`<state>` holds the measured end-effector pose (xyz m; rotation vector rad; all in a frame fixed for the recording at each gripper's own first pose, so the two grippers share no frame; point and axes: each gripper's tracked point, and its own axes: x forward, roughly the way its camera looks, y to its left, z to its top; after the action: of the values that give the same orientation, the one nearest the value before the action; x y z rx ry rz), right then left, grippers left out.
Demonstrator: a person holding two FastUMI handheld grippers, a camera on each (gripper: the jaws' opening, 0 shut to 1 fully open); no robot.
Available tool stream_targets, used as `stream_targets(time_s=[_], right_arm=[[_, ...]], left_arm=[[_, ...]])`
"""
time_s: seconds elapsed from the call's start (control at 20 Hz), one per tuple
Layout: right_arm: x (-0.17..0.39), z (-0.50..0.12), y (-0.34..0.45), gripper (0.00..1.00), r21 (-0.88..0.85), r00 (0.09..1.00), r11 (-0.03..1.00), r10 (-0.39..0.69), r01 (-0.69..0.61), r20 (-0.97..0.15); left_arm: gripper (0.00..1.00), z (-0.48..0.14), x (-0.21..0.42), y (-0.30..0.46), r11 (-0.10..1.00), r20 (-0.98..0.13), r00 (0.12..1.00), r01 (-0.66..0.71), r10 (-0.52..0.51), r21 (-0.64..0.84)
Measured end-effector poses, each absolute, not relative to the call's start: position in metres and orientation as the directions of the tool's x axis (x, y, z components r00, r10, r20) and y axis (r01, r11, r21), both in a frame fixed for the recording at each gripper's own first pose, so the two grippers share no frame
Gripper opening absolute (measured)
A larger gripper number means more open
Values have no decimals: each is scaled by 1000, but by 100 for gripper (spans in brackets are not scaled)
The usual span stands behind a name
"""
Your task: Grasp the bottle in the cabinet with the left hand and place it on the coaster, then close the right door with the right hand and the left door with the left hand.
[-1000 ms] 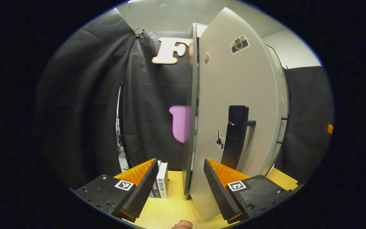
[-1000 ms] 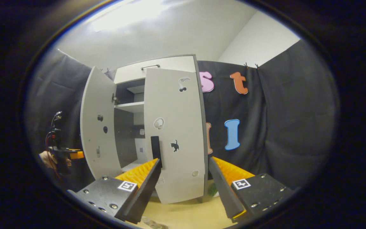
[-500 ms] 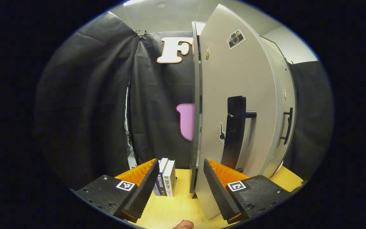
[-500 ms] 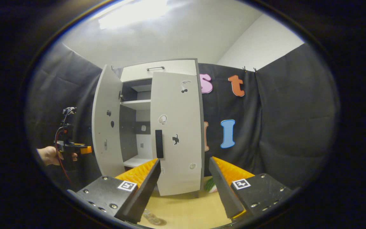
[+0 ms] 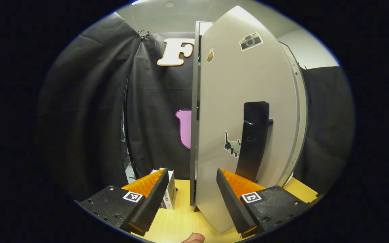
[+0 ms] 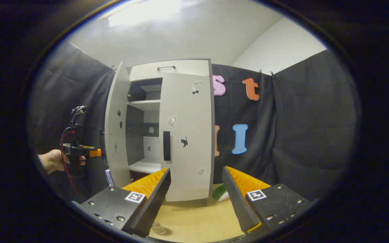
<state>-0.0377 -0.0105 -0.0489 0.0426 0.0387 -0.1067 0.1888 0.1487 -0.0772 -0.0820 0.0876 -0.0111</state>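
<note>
The left door [image 5: 245, 111] is standing ajar just ahead of your left gripper [image 5: 191, 199], its outer face and upright handle [image 5: 253, 138] lying right of the spread, empty fingers; your right gripper [image 6: 196, 199] is hanging open farther back.

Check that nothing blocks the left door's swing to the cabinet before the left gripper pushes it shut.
Nothing visible does: in the right gripper view the gap between the left door and the cabinet looks open, shelves bare. The left gripper hovers, jaws apart.
</note>
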Motion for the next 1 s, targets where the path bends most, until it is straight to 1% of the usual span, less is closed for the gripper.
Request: stream_targets(time_s=[0.05, 0.1, 0.15, 0.2, 0.25, 0.3, 0.35, 0.5, 0.55, 0.6, 0.65, 0.85, 1.0], right_arm=[[-37, -48, -14, 94, 38, 993, 993, -111, 112, -40], [-34, -50, -20, 94, 32, 991, 992, -124, 125, -41], [-33, -52, -25, 94, 26, 989, 989, -142, 143, -42], [-31, -55, -27, 94, 19, 988, 989, -147, 148, -46], [-27, -58, -26, 94, 11, 988, 990, -143, 144, -52], [-23, -59, -28, 94, 3, 988, 989, -146, 146, -57], [-19, -60, -30, 96, -3, 987, 989, -150, 150, -58], [-6, -54, -23, 91, 1, 992, 992, -128, 128, -21], [-2, -54, -22, 94, 7, 993, 993, -120, 121, -11], [-1, -55, -21, 92, 15, 993, 993, -120, 120, -10], [0, -58, -21, 94, 18, 993, 993, -118, 119, -16], [-7, -50, -23, 94, 18, 989, 989, -147, 147, -7], [-26, -36, -22, 94, 42, 985, 984, -173, 173, 9]], left_arm=[[91, -78, 191, 150, 996, -87, 996, 9, -17, -90], [91, -78, 194, 148, 995, -81, 996, 14, -22, -97], [86, -78, 196, 148, 995, -80, 996, 20, -28, -100], [90, -79, 198, 148, 995, -82, 996, 24, -32, -99], [90, -78, 201, 150, 995, -83, 996, 28, -36, -91], [86, -80, 205, 151, 996, -88, 995, 29, -36, -82], [90, -80, 209, 154, 997, -89, 995, 26, -33, -77], [91, -79, 215, 150, 995, -75, 996, 49, -56, -91], [91, -79, 214, 151, 994, -73, 996, 45, -52, -101], [91, -80, 215, 149, 993, -73, 996, 45, -53, -105], [91, -80, 215, 146, 993, -72, 996, 46, -54, -108], [91, -79, 220, 129, 992, -67, 995, 65, -72, -108], [91, -70, 228, 111, 994, -40, 995, 94, -97, -62]])
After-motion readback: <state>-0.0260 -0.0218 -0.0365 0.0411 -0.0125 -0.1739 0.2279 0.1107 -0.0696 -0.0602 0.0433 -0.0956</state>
